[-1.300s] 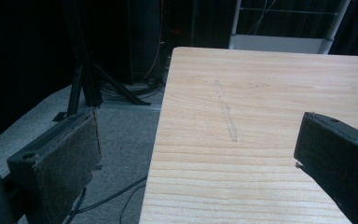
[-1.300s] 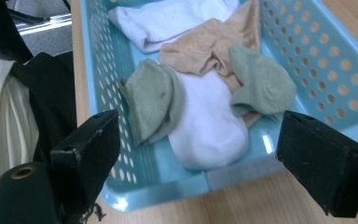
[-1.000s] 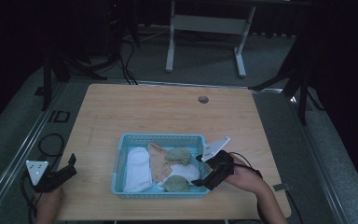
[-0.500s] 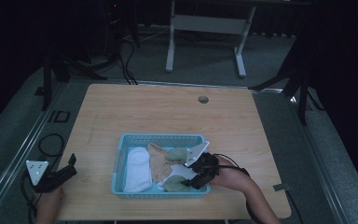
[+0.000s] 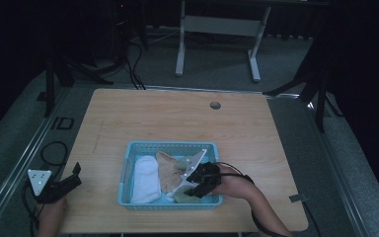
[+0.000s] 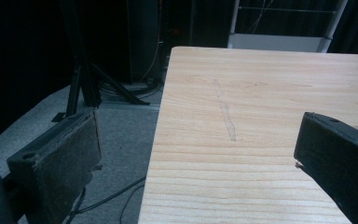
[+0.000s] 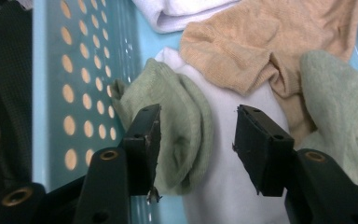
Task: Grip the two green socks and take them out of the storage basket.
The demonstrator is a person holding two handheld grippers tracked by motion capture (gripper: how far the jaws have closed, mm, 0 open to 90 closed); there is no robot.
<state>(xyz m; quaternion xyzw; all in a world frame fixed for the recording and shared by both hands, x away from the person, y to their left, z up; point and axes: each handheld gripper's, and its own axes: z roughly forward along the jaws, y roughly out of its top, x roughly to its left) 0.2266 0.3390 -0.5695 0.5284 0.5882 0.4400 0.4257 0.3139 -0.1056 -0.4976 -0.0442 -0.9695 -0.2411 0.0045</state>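
Presumably the target: green sock (image 7: pixel 177 140), a folded pale-green piece lying in the near part of the blue basket (image 5: pixel 128 163), close against its perforated wall (image 7: pixel 84 84) and resting on a white cloth (image 7: pixel 223 186).

Right gripper (image 7: pixel 196 144): reached into the basket from the person's right; jaws parted, one on each side of the sock's fold, the left pad (image 7: pixel 145 140) touching or just over its edge, nothing clamped yet.

Neighbouring cloth: tan sock (image 7: pixel 261 42) just beyond, a second green piece (image 7: pixel 340 116) beside the right jaw, a white sock (image 5: pixel 145 177) along the basket's left side in the high view.

Risk, double pick: the right jaw stands over the white cloth, so closing as placed could pinch that layer together with the sock.

Risk, thin bite: the left pad sits near the fold's edge; a shallow nip may let the soft knit slide out on lifting.

Risk, snagging: the sock lies near the perforated wall, so a jaw pushed low could catch the wall or drag the light basket.

Left gripper (image 5: pixel 61 185): held at the table's near left corner, jaws spread wide and empty, over bare wood and the table edge (image 6: pixel 161 121).

Risk, unbraced basket: with the left gripper well apart from the basket, nothing steadies it should cloth drag.

Table (image 5: pixel 177 118): pale wood, otherwise bare around the basket.
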